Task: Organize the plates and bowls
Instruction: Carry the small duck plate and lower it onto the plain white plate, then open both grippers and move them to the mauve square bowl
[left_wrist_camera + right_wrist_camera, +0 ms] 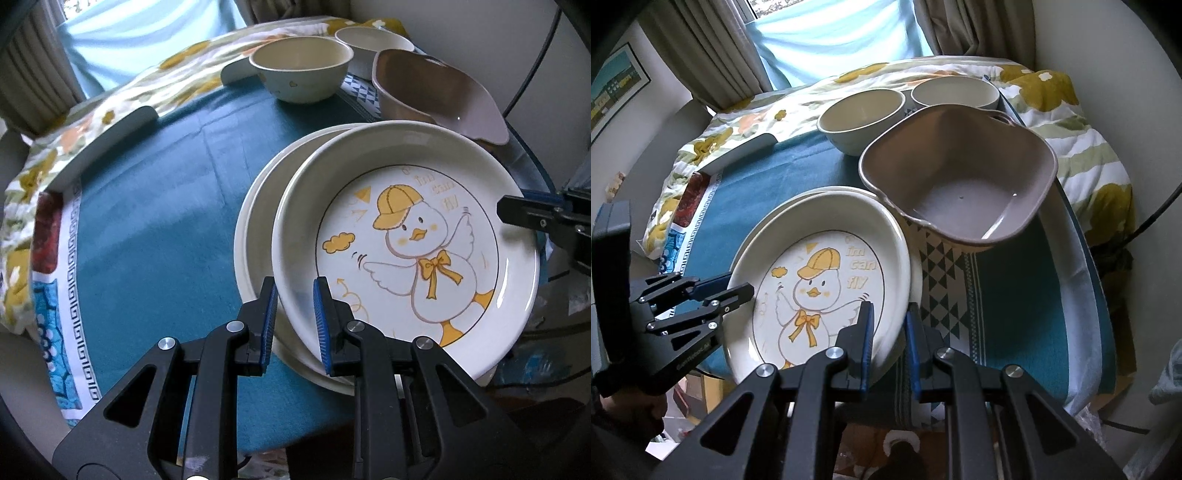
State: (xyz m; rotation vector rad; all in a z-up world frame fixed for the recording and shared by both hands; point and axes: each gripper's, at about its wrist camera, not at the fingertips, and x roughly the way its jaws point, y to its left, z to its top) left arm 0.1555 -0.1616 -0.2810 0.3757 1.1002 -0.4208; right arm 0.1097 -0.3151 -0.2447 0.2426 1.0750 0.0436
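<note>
Curtains and a pale blue window panel fill the top of both views, and below them a teal cloth (155, 206) covers the round table, with a floral quilt (1082, 122) bunched along its far edge.

Your left gripper (295, 314) sits at the bottom centre of its own frame, jaws parted narrowly with the near rim of the duck plate (406, 240) between the blue pads. Whether the pads actually press the rim, you cannot tell from either view. In the right wrist view the same gripper (727, 288) reaches in from the lower left, its tips at the plate's left edge.

Your right gripper (890, 332) is at the bottom centre of its frame, jaws slightly apart and straddling the lower right rim of the duck plate (827, 277); again contact is unclear. From the left wrist view only its tip (517, 214) shows at the right edge, touching the plate's rim.

The duck plate lies tilted and offset on a plain white plate (255, 236) beneath it. Just beyond, in the upper right, stands a brown squarish bowl (964, 184), and behind that two cream bowls (860, 118) (955, 94) sit side by side
</note>
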